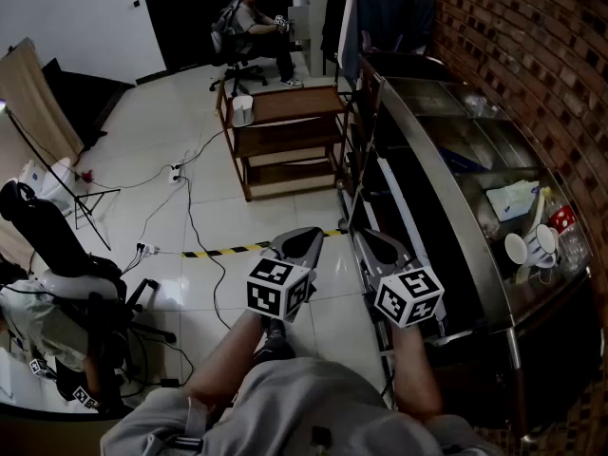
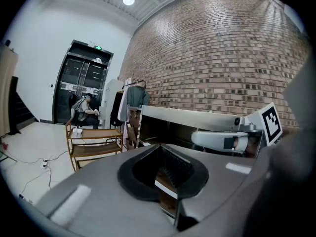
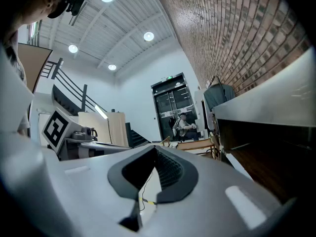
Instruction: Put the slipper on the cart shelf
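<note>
Ahead, white item (image 1: 243, 110) atop wooden cart (image 1: 294, 103); left tool (image 1: 309, 238) and right tool (image 1: 372, 240) closed, empty.

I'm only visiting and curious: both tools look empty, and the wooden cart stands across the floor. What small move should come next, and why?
Probably a step forward toward the wooden cart. The left tool and right tool are both shut on nothing, and the cart stands far ahead. The white thing on its top shelf may be the slipper; too small to tell.

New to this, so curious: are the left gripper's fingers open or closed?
Closed. On the left gripper the fingers meet at the tip, nothing between them.
</note>
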Tool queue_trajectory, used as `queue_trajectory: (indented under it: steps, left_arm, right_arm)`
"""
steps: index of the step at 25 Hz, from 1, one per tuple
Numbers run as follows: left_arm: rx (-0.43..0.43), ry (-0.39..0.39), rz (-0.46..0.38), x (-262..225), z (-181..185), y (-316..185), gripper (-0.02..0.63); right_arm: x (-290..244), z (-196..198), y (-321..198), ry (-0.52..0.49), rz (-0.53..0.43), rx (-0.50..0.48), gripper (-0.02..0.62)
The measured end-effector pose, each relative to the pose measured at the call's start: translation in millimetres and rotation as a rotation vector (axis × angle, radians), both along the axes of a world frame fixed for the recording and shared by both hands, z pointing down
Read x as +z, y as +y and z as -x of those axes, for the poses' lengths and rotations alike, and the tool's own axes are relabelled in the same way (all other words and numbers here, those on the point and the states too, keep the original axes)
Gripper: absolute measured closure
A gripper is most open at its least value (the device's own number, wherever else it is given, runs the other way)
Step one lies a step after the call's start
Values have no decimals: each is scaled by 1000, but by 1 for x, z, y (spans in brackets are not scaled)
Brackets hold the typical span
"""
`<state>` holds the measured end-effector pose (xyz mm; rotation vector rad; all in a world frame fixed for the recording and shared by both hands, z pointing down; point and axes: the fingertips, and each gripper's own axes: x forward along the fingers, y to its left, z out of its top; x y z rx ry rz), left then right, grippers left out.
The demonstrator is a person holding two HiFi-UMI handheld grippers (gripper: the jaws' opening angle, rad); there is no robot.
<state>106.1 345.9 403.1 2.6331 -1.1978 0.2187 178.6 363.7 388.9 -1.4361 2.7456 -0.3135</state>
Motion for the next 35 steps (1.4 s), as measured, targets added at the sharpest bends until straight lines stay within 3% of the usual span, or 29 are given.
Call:
queue_trajectory:
  steps: [11, 18, 23, 35]
  left_arm:
    - [-31, 11, 19, 9, 34, -83, 598]
    - [-38, 34, 20, 8, 65, -175, 598]
    - [-12, 102, -8, -7, 94, -247, 598]
    - [-41, 77, 5, -9, 162, -381, 598]
  right_arm:
    - [2, 18, -85, 18, 7, -6, 595]
    - [3, 55, -173, 55, 11, -28, 595]
    - [-1, 87, -247, 69, 13, -31, 595]
    - [-7, 151, -382, 87, 45, -31, 595]
